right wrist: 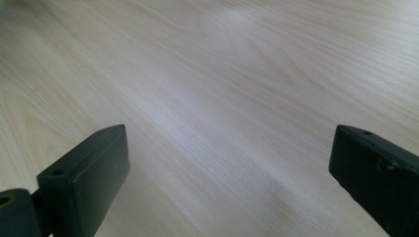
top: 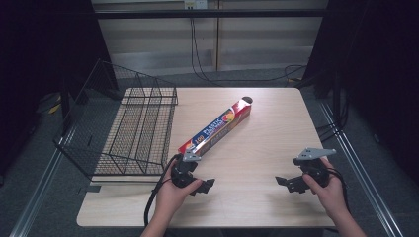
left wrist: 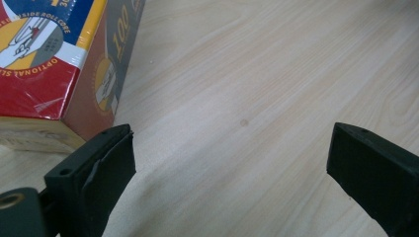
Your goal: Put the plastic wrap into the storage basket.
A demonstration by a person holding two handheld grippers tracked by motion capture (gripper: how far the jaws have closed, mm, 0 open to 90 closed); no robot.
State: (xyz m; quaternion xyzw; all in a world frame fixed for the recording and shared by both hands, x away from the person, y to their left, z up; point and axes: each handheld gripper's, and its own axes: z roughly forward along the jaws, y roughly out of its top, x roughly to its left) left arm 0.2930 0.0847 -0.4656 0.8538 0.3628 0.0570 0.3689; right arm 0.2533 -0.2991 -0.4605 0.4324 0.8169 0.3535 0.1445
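Note:
A long red, blue and yellow plastic-wrap box (top: 216, 126) lies diagonally on the wooden table (top: 262, 143), its near end by my left gripper (top: 206, 185). In the left gripper view that box end (left wrist: 54, 54) fills the upper left, just beyond the left jaw, and the left gripper (left wrist: 230, 158) stands open over bare wood. My right gripper (top: 284, 181) rests at the front right of the table, held by a hand. In its own view the right gripper (right wrist: 227, 158) is open with only table between the jaws.
A black wire basket rack (top: 133, 128) stands along the table's left edge, overhanging it. Cables (top: 202, 69) run across the floor behind the table. The table's front edge (top: 207, 224) lies close under both hands.

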